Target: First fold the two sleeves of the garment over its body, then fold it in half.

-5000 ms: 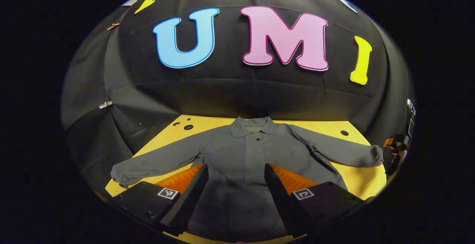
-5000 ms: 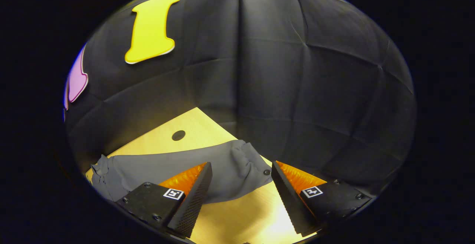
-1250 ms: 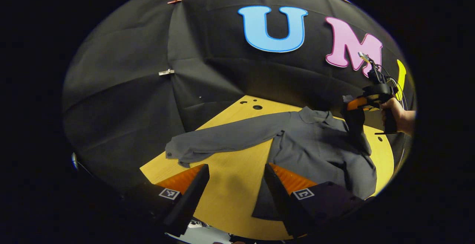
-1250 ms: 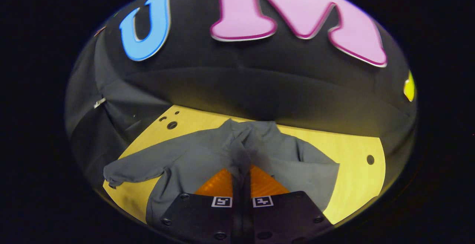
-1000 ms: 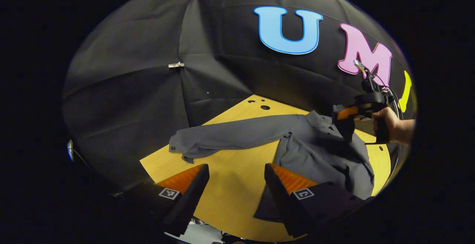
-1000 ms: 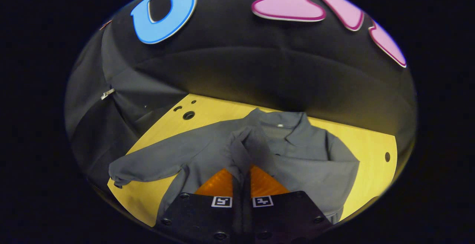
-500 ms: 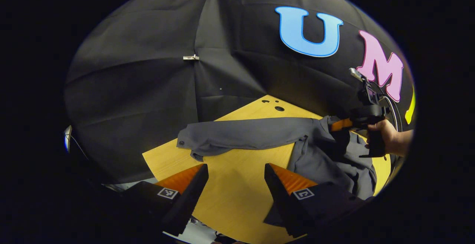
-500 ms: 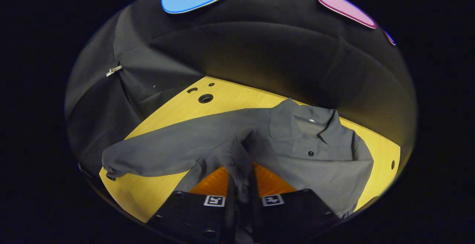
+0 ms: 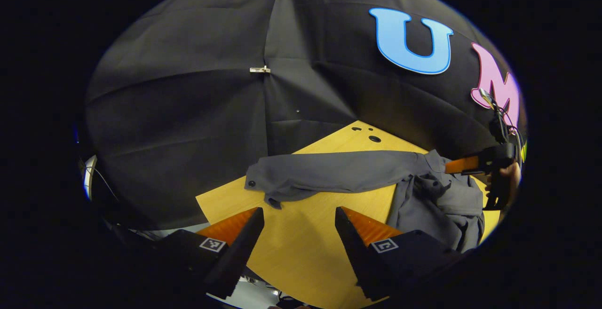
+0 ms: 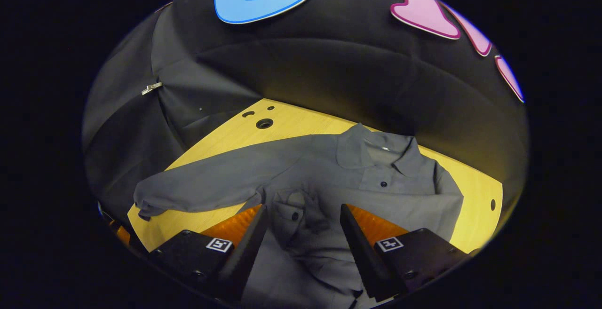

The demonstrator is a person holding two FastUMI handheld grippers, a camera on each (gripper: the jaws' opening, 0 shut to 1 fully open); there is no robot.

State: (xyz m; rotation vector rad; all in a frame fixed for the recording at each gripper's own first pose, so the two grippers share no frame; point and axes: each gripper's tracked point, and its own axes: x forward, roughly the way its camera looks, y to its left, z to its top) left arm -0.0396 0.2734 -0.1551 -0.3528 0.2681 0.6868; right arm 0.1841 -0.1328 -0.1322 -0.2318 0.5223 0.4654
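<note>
A wooden desk is seen under a grey garment, which is spread flat on it with the collar toward the black wall.

One sleeve is already laid over the body of the garment; its cuff with a button is seen between the fingers of the right hand-held gripper. That hand-held gripper is held wide, and nothing is gripped by it. It is also seen far off in the left gripper view, at the edge by the garment.

The other sleeve is stretched out flat to the side on the desk, so it is not yet folded. The left hand-held gripper is held wide above the bare desk, near that sleeve but not touching it, and nothing is held in it.

So the first small part of the task is judged to be done. Two parts are left: the stretched sleeve must be picked up by its cuff and laid over the body, and then the garment must be folded in half.
</note>
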